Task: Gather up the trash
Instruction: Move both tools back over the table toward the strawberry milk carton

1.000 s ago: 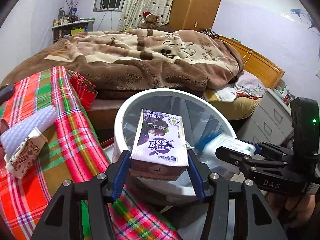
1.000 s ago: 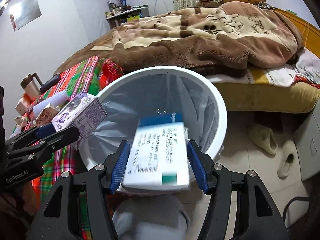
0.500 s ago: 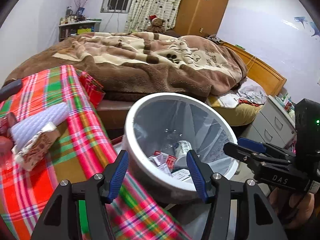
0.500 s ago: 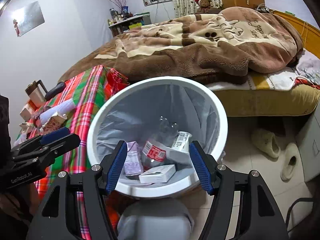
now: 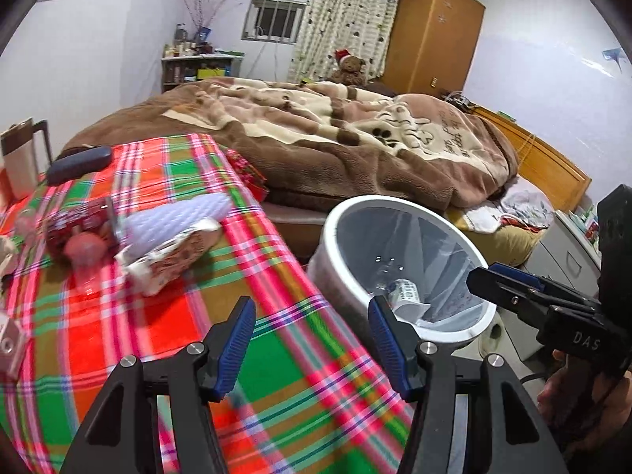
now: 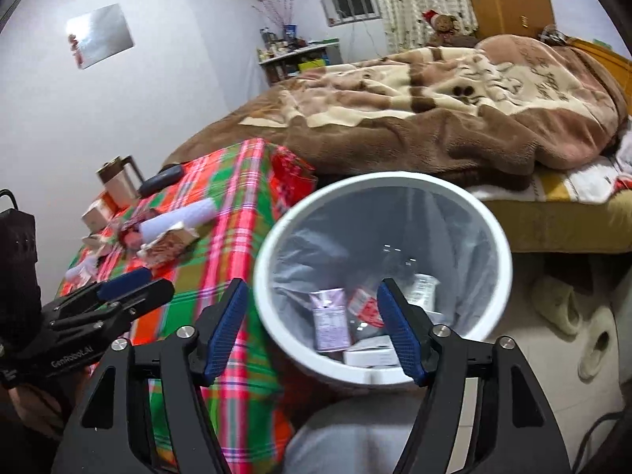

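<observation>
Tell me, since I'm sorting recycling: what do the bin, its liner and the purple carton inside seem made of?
Bin: probably plastic, with a smooth, glossy white rim. Liner: thin translucent plastic film, creased and folded against the wall. Purple carton: likely coated paperboard, boxy with flat printed faces; the blur leaves this uncertain.

Room: pale lilac walls (image 5: 118,39). Barred window (image 5: 276,19) on far wall, spotted curtain (image 5: 347,19) beside it. Orange wooden wardrobe (image 5: 434,35) in corner. Bed (image 5: 553,166), wooden frame, under brown-and-cream paw-print blanket (image 5: 335,130); teddy bear (image 5: 349,67) in red hat at its far end. Cluttered shelf (image 5: 197,65) against wall. Light tiled floor (image 6: 553,375); slippers (image 6: 561,308) beside bed.
</observation>
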`<state>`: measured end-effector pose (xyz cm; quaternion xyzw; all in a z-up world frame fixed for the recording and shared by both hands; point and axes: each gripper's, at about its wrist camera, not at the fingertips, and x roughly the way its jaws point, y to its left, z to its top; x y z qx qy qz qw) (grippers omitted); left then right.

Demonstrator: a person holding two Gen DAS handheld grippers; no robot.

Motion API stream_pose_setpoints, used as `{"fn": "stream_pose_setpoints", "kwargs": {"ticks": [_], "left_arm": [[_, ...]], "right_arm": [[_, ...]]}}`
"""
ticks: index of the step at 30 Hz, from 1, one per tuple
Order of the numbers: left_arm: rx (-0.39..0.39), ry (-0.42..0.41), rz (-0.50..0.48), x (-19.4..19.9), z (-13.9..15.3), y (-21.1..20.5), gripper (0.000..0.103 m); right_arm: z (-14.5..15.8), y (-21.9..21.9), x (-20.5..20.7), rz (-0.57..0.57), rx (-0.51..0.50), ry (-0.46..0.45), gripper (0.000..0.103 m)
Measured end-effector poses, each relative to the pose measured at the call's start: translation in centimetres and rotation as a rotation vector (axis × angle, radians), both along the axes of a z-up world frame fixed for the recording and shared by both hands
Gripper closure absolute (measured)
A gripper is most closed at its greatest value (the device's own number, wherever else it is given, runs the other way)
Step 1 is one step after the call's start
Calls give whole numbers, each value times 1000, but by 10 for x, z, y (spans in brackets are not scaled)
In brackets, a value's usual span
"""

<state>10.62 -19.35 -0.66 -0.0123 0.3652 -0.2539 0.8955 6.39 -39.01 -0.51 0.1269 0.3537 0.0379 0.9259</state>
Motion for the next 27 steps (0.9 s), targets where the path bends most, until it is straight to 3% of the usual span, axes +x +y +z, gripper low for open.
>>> {"fn": "stream_pose_setpoints", "kwargs": {"ticks": [9, 27], "left_arm": [[9, -21, 92, -17, 2, 41, 45], [33, -18, 249, -35, -4, 106, 45]], "right_arm": [[-5, 28, 5, 72, 27, 58, 33], [-4, 76, 12, 181, 9, 70, 36]]}}
